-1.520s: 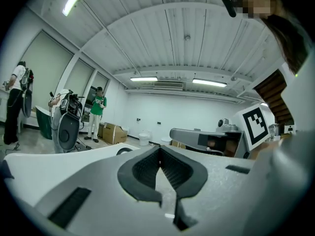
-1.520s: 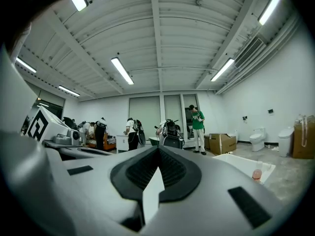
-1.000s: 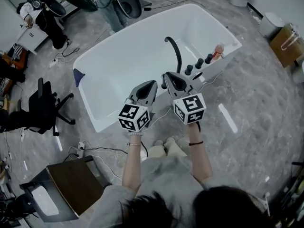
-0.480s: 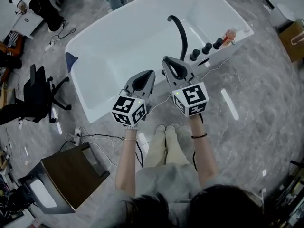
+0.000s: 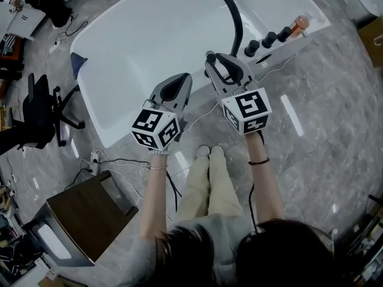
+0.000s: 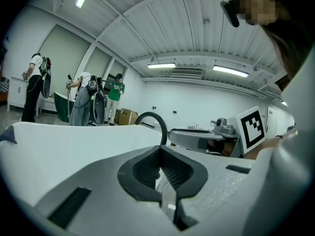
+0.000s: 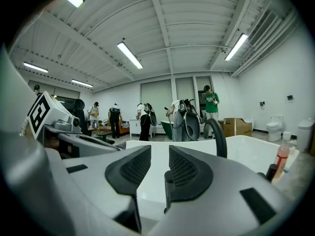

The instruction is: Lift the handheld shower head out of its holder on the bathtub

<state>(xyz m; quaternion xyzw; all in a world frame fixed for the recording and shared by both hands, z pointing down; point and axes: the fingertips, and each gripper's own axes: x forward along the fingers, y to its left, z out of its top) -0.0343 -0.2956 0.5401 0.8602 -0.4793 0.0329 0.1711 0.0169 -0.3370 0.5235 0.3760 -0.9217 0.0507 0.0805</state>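
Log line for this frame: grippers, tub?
phase: approach | left gripper: shut, empty | right gripper: jaws just opening, nothing between | place: both by tub, near spout | contact: none seen

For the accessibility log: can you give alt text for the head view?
Seen from above, a person holds the left gripper and right gripper at the near rim of a white bathtub, short of its black curved spout and knobs. The right gripper's jaws have just been opening, nothing between them.
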